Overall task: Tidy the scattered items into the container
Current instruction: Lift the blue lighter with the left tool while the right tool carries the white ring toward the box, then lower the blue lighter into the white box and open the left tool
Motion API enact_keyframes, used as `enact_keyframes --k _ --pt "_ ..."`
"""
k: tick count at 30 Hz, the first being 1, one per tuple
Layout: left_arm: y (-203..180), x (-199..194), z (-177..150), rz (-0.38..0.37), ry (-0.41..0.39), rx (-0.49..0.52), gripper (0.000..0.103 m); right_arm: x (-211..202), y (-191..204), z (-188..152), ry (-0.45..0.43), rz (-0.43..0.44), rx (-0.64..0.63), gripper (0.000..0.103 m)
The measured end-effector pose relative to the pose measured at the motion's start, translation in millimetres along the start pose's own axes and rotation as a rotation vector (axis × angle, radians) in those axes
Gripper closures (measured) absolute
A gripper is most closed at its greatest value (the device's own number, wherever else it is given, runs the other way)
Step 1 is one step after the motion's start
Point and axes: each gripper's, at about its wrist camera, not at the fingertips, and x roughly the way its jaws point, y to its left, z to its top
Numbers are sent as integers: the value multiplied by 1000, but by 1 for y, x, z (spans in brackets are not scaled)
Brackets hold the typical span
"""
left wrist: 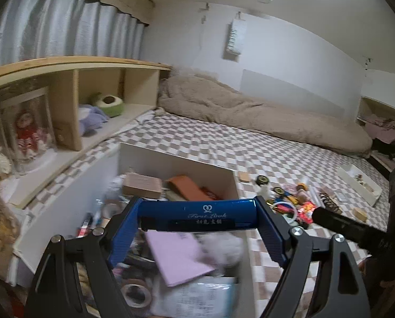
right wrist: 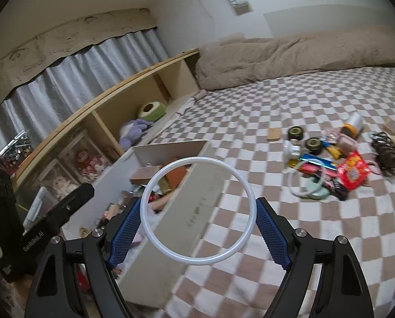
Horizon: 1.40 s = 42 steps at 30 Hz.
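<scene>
My left gripper (left wrist: 197, 218) is shut on a blue tube (left wrist: 197, 212), held crosswise above the white box (left wrist: 176, 159), which holds a pink booklet (left wrist: 179, 257), a brown block, tape and other items. My right gripper (right wrist: 198, 216) is shut on a white ring (right wrist: 197, 164), held over the box's right wall (right wrist: 194, 206). A pile of scattered items (right wrist: 338, 156) lies on the checkered bed to the right; it also shows in the left wrist view (left wrist: 293, 201).
A wooden shelf (left wrist: 75, 106) with plush toys and dolls runs along the left. A beige duvet (left wrist: 250, 111) lies at the back. A small white tray (left wrist: 359, 182) sits far right. The right gripper's body (left wrist: 356, 228) shows at the right edge.
</scene>
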Motion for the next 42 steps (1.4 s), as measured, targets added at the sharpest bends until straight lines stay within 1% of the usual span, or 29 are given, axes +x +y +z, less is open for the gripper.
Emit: enact_keyframes --k 5,12,18,23,26,29,33,36,40,42 --pt "28 -6 3 42 -11 -7 21 10 27 7 2 11 -37 18" --pt "59 -11 3 69 -15 -27 21 16 58 16 -9 27 -85 18" --pt "71 -14 5 84 -12 -18 20 19 79 25 -22 29 -118 18" --pt "79 -11 7 71 1 -14 21 22 89 30 -20 31 -139 18" --pt "87 -2 8 8 42 -50 21 24 91 30 -14 30 -143 18" --pt "89 9 10 -14 94 -37 20 26 91 30 -1 30 -140 18" --pt "87 16 7 -45 165 17 20 30 95 28 20 30 -146 18" --pt "83 18 3 -50 208 68 20 35 98 25 43 36 -157 18" --pt "81 23 -6 -69 299 135 20 40 104 22 68 37 -179 18" --pt "84 24 -8 -69 324 156 20 43 107 20 82 40 -189 18"
